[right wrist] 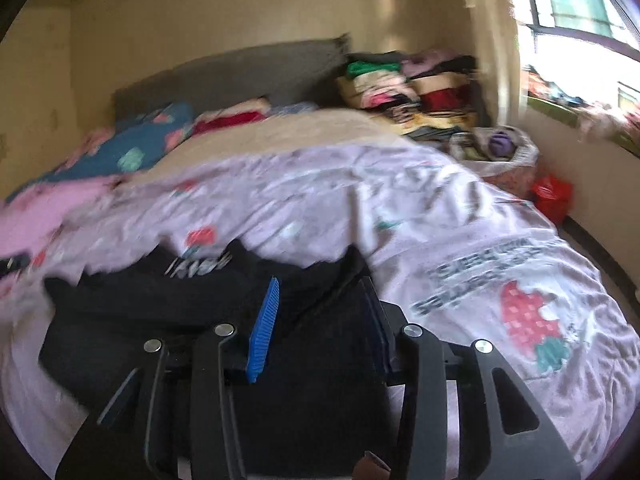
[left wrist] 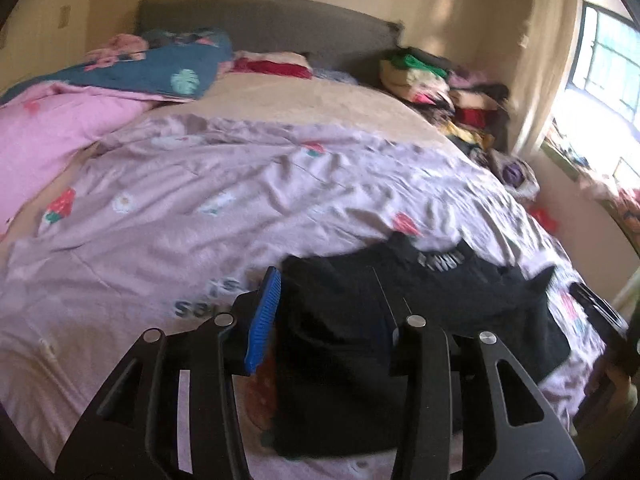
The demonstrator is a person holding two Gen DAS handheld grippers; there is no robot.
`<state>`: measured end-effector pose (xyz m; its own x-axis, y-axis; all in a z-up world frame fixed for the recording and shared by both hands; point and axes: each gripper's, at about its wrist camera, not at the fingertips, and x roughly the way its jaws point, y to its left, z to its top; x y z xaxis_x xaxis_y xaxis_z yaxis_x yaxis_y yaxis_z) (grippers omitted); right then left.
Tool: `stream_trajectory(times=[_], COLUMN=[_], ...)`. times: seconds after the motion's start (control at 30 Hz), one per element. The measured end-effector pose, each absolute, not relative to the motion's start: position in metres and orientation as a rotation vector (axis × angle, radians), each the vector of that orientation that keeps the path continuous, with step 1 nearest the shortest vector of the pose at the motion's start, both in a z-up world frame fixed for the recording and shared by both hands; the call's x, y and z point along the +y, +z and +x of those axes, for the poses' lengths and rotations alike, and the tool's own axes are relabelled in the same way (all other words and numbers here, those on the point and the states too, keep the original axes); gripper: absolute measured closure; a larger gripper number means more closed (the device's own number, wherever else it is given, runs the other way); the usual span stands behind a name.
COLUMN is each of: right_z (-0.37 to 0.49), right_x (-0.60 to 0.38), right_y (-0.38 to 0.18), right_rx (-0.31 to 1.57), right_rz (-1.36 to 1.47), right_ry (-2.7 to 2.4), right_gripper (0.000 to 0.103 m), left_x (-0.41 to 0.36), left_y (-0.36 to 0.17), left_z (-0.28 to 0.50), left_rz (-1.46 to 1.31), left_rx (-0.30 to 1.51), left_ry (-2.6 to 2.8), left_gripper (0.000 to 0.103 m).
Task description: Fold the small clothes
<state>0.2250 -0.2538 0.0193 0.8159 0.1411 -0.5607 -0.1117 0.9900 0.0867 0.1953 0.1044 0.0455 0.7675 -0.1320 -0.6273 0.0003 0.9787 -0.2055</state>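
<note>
Black, soft garment [left wrist: 400,320] sprawls limp on the bedspread [left wrist: 200,200] (blurred), likely best pinched at an edge; left gripper [left wrist: 332,320] and right gripper [right wrist: 324,328] both gape over it.

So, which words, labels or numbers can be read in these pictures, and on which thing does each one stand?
Nothing can be read with certainty.
Black garment: pale print near its far edge, too blurred to read.
Pink bed cover: dark block lettering above a strawberry, upside down and blurred, unreadable.
Same cover, left wrist view: bluish letters, also unreadable.
</note>
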Motion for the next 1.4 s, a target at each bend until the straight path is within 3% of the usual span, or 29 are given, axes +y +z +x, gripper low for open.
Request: stream_trajectory(times=[0.07,0.1,0.37,0.9,0.97,1.03,1.1,1.17,1.23,1.27,1.37,1.4], right_z=[0.223,0.224,0.248,0.338,0.343,0.343,0.34,0.337,0.334,0.334,0.338,0.34], right_x=[-0.241,-0.236,-0.213,-0.234,-0.243,-0.252,-0.262,-0.267,-0.27,-0.271,-0.272,-0.272], right_y=[0.016,0.013,-0.033,-0.035,-0.031,-0.029,-0.025,-0.021,-0.019,-0.02,-0.028,-0.031], right_rx=[0.641,0.667,0.862,0.838,0.812,0.797,0.788,0.783,0.778,0.78,0.817,0.828], right_rz=[0.039,0.027,-0.068,0.07,0.101,0.123,0.118,0.087,0.041,0.026,0.015,0.018], right_ry=[0.207,0.231,0.207,0.187,0.17,0.154,0.125,0.105,0.064,0.058,0.076,0.086], right_gripper=[0.087,0.089,0.092,0.095,0.095,0.095,0.09,0.068,0.055,0.054,0.054,0.055], left_x=[0.091,0.08,0.042,0.084,0.097,0.114,0.132,0.14,0.145,0.144,0.135,0.131], left_y=[0.04,0.033,-0.021,-0.028,-0.02,-0.014,-0.013,-0.016,-0.022,-0.025,-0.033,-0.034], left_z=[0.194,0.195,0.209,0.278,0.279,0.279,0.28,0.281,0.284,0.286,0.287,0.286], left_rz=[-0.183,-0.166,-0.032,-0.11,-0.139,-0.179,-0.226,-0.257,-0.284,-0.289,-0.307,-0.289], left_rx=[0.729,0.766,0.931,0.82,0.78,0.758,0.768,0.787,0.817,0.835,0.854,0.851], left_ry=[-0.132,-0.173,-0.193,-0.04,0.0,0.034,0.055,0.048,0.018,-0.006,-0.07,-0.073], left_gripper=[0.09,0.1,0.101,0.101,0.096,0.084,0.081,0.075,0.055,0.049,0.046,0.054])
